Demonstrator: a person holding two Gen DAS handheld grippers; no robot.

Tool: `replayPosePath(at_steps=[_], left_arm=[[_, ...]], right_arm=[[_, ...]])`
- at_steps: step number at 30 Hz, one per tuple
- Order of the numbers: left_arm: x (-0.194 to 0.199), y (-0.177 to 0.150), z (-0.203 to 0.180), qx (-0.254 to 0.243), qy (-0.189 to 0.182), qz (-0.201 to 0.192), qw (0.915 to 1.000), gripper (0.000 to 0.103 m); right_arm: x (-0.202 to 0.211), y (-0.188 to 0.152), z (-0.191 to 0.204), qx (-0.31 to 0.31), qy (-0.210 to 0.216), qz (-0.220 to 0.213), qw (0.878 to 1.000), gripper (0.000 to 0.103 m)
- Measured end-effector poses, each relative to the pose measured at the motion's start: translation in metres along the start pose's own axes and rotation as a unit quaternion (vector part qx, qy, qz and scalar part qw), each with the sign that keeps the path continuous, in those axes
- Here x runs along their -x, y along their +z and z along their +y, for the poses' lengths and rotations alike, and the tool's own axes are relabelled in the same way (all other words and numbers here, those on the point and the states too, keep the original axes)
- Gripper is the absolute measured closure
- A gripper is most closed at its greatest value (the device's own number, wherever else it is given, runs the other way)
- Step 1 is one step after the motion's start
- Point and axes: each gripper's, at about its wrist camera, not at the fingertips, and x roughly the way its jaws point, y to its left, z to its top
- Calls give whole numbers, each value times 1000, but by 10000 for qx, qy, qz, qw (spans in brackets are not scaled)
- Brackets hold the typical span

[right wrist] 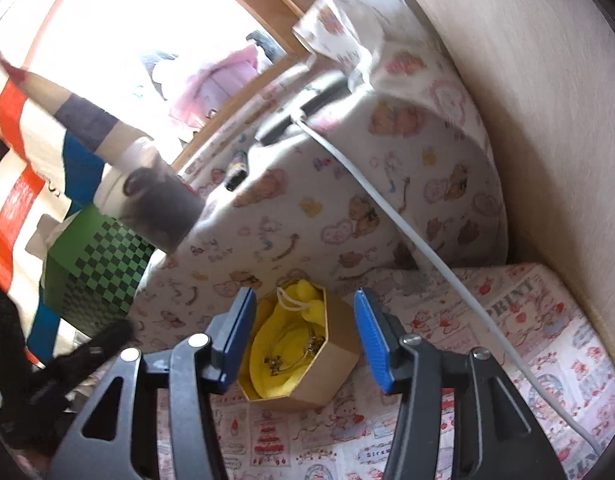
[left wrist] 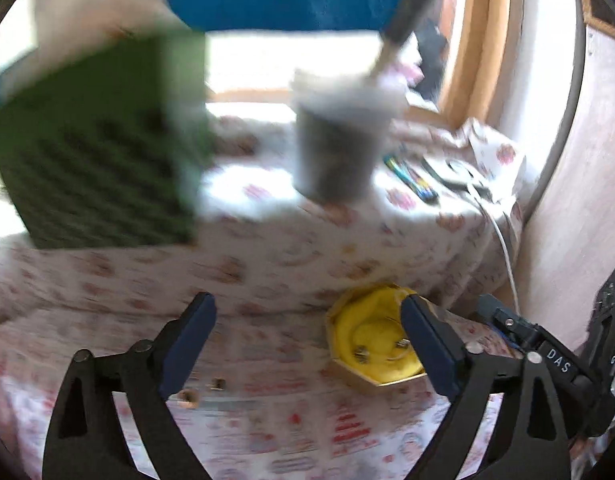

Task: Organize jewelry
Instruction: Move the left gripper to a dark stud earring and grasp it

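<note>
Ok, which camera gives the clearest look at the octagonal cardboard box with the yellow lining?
The right wrist view: the octagonal cardboard box with the yellow lining sits sharp between the open fingers, jewelry visible inside. The left wrist view shows it slightly blurred, with its right side hidden behind one finger.

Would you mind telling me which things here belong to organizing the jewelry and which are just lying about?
Belongs to the job:
- octagonal box with yellow lining, jewelry pieces inside
- two small pieces loose on the cloth
- left gripper and right gripper, both open

Lying about:
- green checkered box
- dark cup
- white cable
- pens
</note>
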Motion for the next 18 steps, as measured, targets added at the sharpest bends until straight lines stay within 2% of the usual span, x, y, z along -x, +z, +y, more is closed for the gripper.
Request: replayPosePath(at_steps=[3,7,9,14,17,18], left_arm=[[25,0,17,-2,298,-379,9988,7],[54,-12,43,161,209,-777,9966,2],[62,-23,52,106,350,-993,9944,0],[60,-49,72,31,701,-947,9930,0],[55,-62,86,185,654,-872,9939,0],[52,-66,90,236,649,-838,9941,0]], right_arm=[[6,-3,14,258,51,-93,9996,54],[10,-10,32,651,63,-178,9977,50],[11,-14,41,855,8,-239,9960,47],[10,-27,57,1204,-50,-316,9922,27],[5,-35,64,1353,-153,-328,9901,18],[3,-37,65,1376,-183,-307,9898,17]])
